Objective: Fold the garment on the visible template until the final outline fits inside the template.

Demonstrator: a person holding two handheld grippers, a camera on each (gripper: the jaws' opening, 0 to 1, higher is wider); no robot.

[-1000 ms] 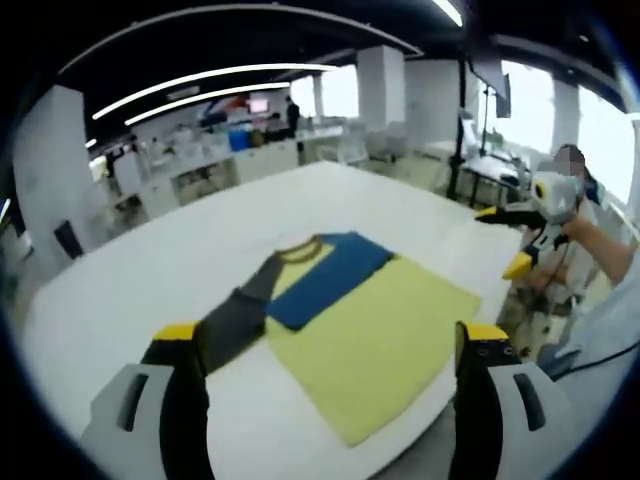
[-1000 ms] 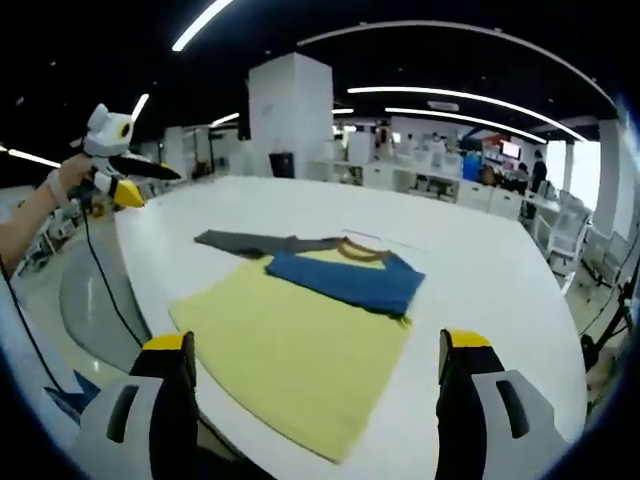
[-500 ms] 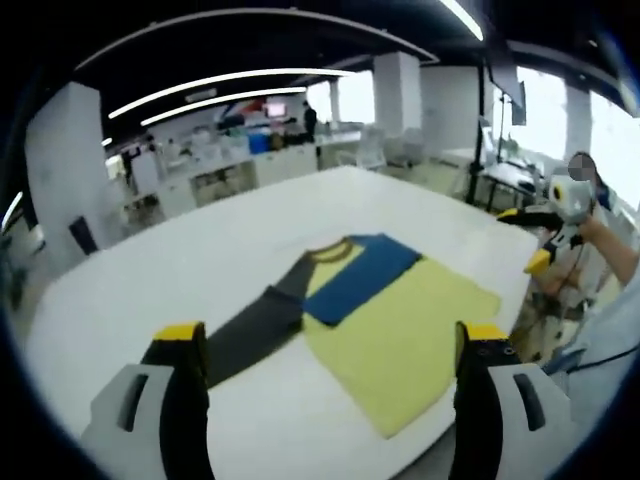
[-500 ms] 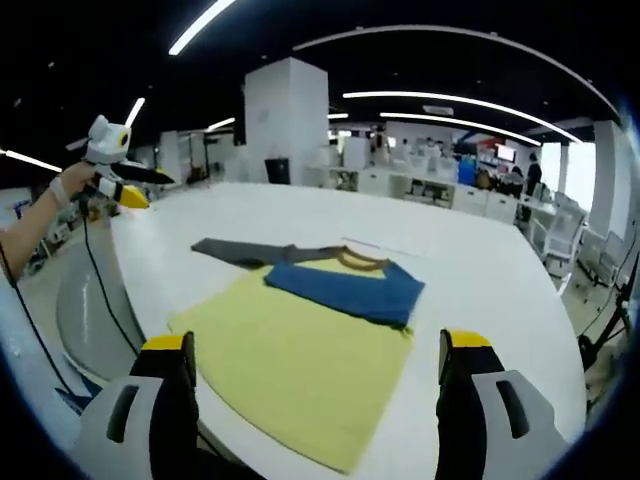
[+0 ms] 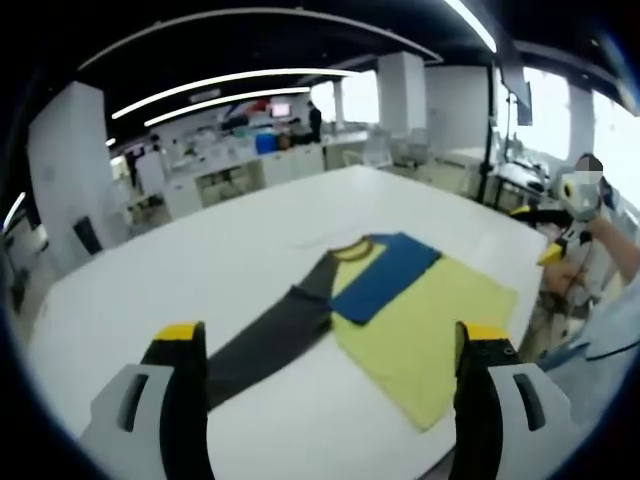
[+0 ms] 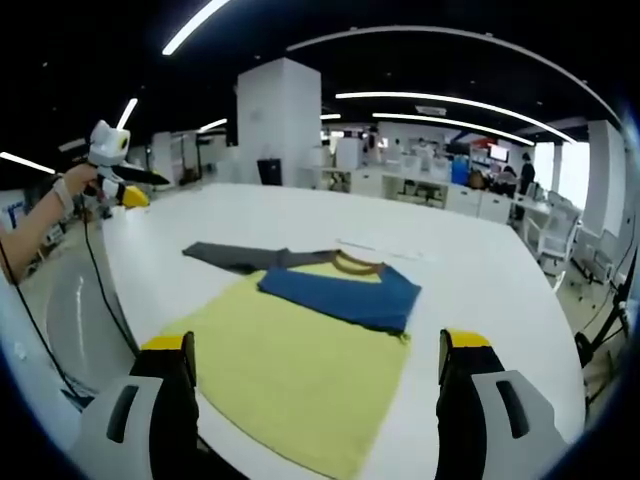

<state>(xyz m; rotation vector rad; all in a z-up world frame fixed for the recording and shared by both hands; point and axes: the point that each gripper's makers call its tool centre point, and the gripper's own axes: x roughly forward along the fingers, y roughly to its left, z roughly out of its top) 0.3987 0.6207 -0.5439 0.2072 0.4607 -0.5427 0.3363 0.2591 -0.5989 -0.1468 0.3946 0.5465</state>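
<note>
The garment, a yellow long-sleeved cloth shirt (image 5: 430,320) with one blue sleeve and one dark grey sleeve, lies flat on the wide white table (image 5: 200,260), close to the table's near edge in the right gripper view. The blue sleeve (image 6: 340,297) is already folded across the chest, its cuff end lying on the yellow body just below the brown-trimmed collar (image 6: 358,265). The dark grey sleeve (image 5: 270,335) is stretched straight out to the side, well clear of the body, so I judge one sleeve fold done and the other not yet done. No template outline can be made out under or around the shirt; a thin pale line on the table beyond the collar may be part of one, but it is too faint to tell.

The left gripper (image 5: 330,350) hangs above the table with its yellow-tipped jaws spread wide and nothing between them, looking along the grey sleeve. That placement suits a reach for the sleeve's cuff. The right gripper (image 6: 315,355) is likewise parted and empty, held over the shirt's hem side. In each view the other gripper appears off to one side in a person's hand, raised and away from the cloth. The next move, by my reckoning, calls for pinching the grey sleeve near its end and laying it over the blue one.
</note>
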